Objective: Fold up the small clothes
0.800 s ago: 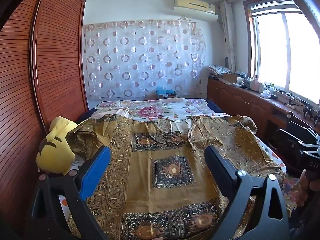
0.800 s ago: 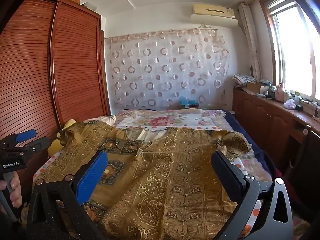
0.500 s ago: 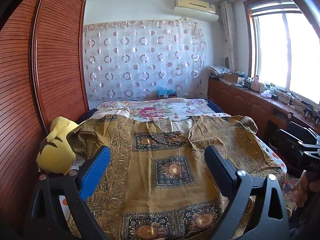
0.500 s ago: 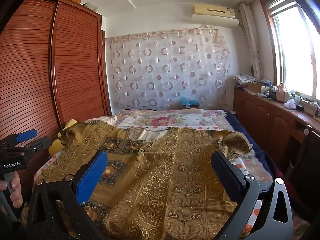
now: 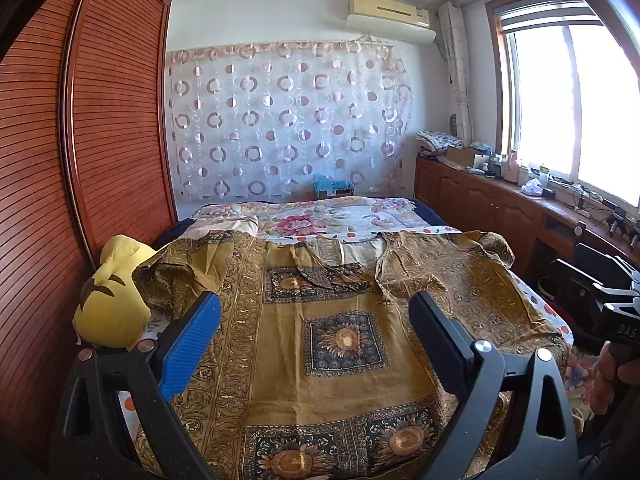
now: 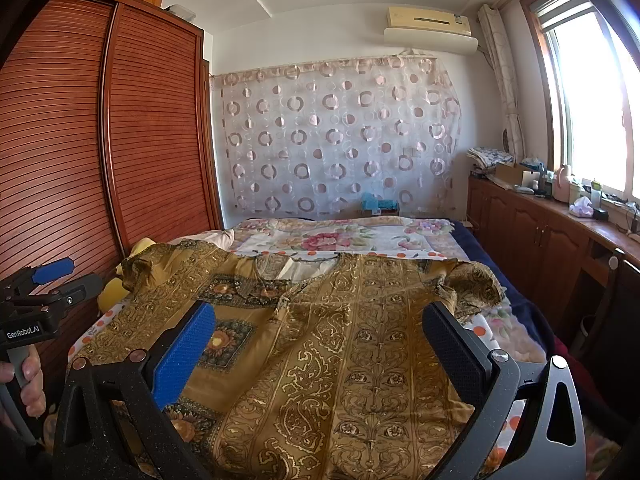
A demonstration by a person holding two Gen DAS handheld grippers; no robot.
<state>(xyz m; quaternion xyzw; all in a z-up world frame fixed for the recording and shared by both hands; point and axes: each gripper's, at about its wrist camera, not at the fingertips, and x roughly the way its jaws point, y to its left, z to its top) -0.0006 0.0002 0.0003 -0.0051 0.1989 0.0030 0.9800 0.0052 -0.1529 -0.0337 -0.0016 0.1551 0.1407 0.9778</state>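
Note:
A golden-brown patterned shirt (image 5: 328, 344) lies spread flat on the bed, collar toward the far wall, sleeves out to both sides; it also fills the right wrist view (image 6: 360, 352). My left gripper (image 5: 316, 320) is open and empty, held above the shirt's lower left half. My right gripper (image 6: 320, 332) is open and empty above the shirt's lower right half. Each gripper shows at the edge of the other's view: the right one (image 5: 600, 300) and the left one (image 6: 44, 288).
The bed has a floral sheet (image 5: 320, 220). A yellow plush toy (image 5: 112, 312) lies at the bed's left edge against a wooden wardrobe (image 5: 80, 160). A low wooden cabinet (image 5: 500, 208) with clutter runs under the window at right. A circle-patterned curtain (image 6: 340, 140) hangs behind.

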